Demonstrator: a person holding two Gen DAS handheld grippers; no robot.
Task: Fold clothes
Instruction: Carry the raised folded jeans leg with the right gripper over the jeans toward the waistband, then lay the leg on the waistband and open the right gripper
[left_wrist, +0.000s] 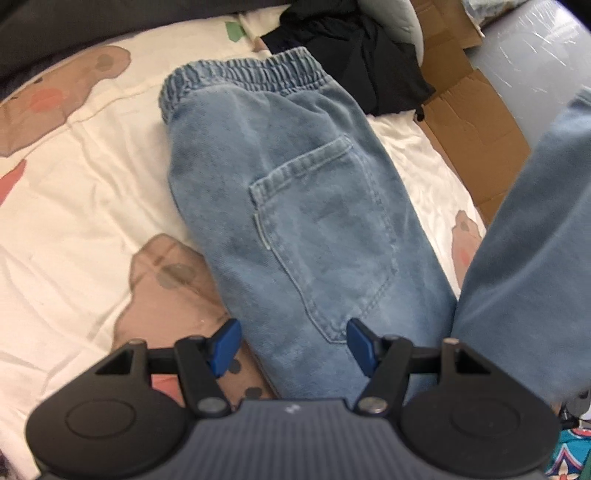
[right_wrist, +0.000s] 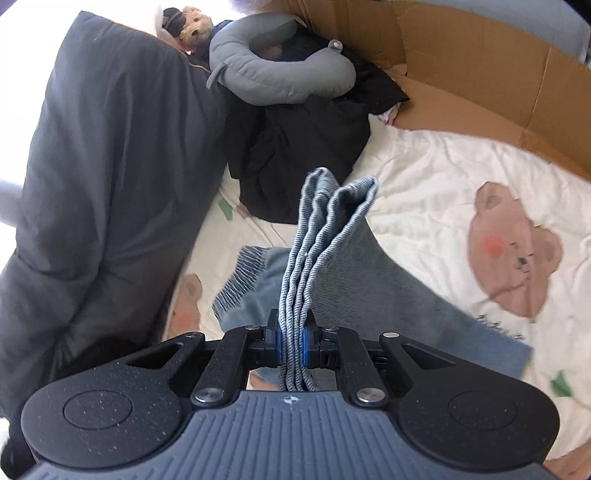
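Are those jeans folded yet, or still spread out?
Partly folded. The jeans lie doubled lengthwise on the bed, while the right gripper holds the bunched leg ends up.

Jeans (left_wrist: 295, 206): faded blue denim, woven, matt. Bedsheet (left_wrist: 85, 206): cream printed cloth, creased. Right claw (right_wrist: 292, 345): matt black speckled plastic, blue pads, metal pivot pins. Cardboard (right_wrist: 461, 59): brown, matt. Neck pillow (right_wrist: 280, 79): soft grey fabric.

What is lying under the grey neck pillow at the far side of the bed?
The neck pillow rests on a heap of black clothes, on the bear-print bedsheet. Whatever is inside or below the heap is covered.
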